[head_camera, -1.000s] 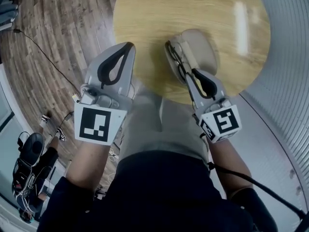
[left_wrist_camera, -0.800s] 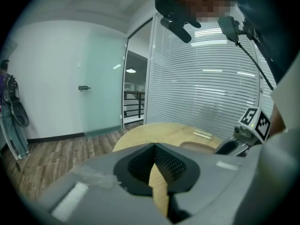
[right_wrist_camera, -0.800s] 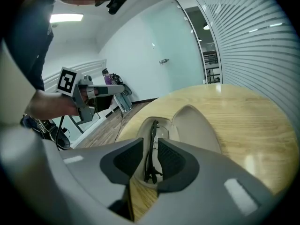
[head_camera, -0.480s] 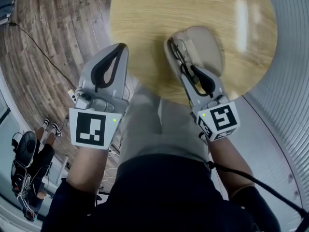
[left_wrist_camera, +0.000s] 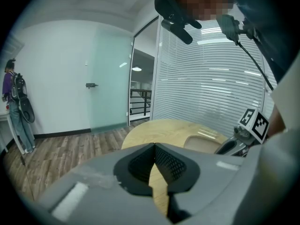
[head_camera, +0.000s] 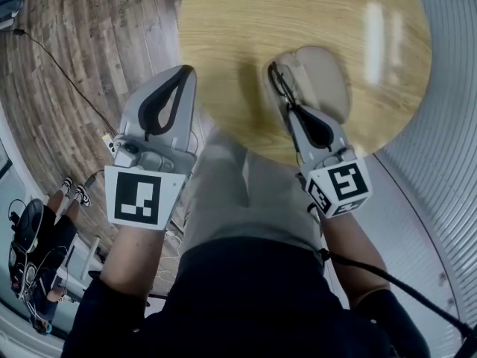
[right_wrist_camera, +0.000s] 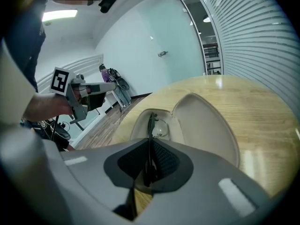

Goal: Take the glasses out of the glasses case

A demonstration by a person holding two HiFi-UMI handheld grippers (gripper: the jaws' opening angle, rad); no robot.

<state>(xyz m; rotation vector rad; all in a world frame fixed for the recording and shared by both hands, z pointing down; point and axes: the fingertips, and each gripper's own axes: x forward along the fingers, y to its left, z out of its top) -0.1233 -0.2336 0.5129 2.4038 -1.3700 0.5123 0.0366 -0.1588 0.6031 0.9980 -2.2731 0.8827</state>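
Observation:
An open beige glasses case (head_camera: 322,77) lies on the round wooden table (head_camera: 298,13), near its front edge. Black-framed glasses (head_camera: 277,82) sit in the case's left half, lens (right_wrist_camera: 161,128) showing. My right gripper (head_camera: 286,107) reaches into the near end of the case. Its jaws have just been closing, and the pads now press on the thin black arm of the glasses (right_wrist_camera: 149,156). The case lid (right_wrist_camera: 208,123) lies flat to the right. My left gripper (head_camera: 186,71) hovers shut and empty by the table's left edge, tips together (left_wrist_camera: 153,146).
Wood-plank floor (head_camera: 97,43) surrounds the table, with a cable (head_camera: 67,80) across it. Slatted blinds (left_wrist_camera: 211,93) and a glass door (left_wrist_camera: 110,88) bound the room. A person with a backpack (left_wrist_camera: 11,104) stands by the far wall.
The right gripper's jaws opened wide, then closed onto the glasses' arm at the case's near end. Both grippers sank slightly; the left one stays shut beside the table.

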